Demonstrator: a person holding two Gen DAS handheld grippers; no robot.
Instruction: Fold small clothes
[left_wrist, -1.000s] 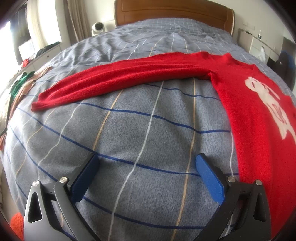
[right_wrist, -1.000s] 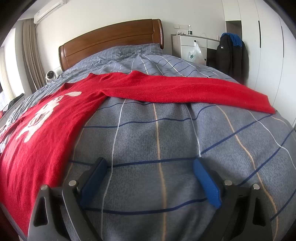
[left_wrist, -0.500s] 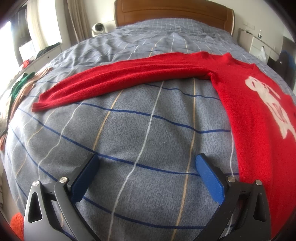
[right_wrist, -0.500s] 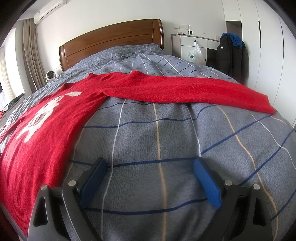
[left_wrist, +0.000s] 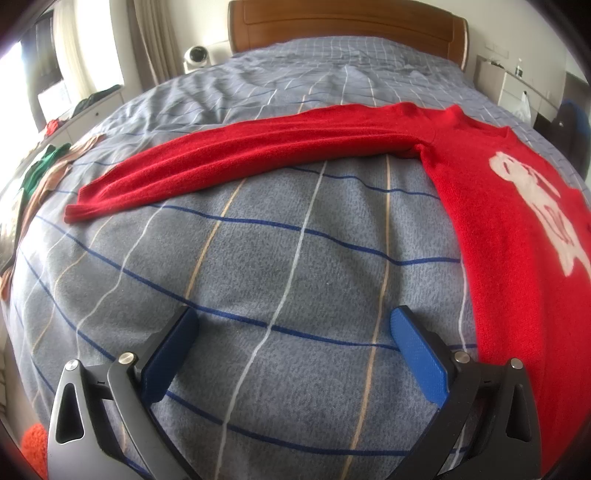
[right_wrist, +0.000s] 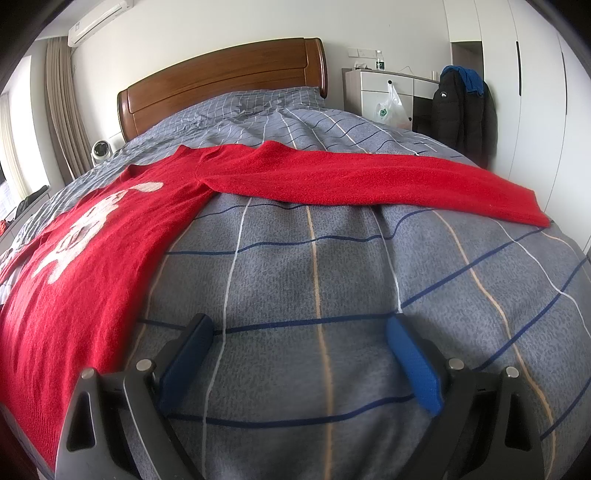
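A red sweater (left_wrist: 491, 229) with a white figure on its chest lies flat on the bed, both sleeves spread out sideways. In the left wrist view its left sleeve (left_wrist: 236, 158) stretches across the quilt ahead of my left gripper (left_wrist: 291, 325), which is open and empty over bare quilt, with the sweater's side edge just to its right. In the right wrist view the sweater body (right_wrist: 85, 266) lies at the left and the other sleeve (right_wrist: 388, 181) runs to the right. My right gripper (right_wrist: 299, 332) is open and empty above the quilt.
The bed has a grey-blue checked quilt (left_wrist: 258, 258) and a wooden headboard (right_wrist: 221, 85). Other clothes (left_wrist: 44, 166) lie at the bed's left edge. A white cabinet (right_wrist: 384, 96) and a hanging black jacket (right_wrist: 461, 107) stand at the right.
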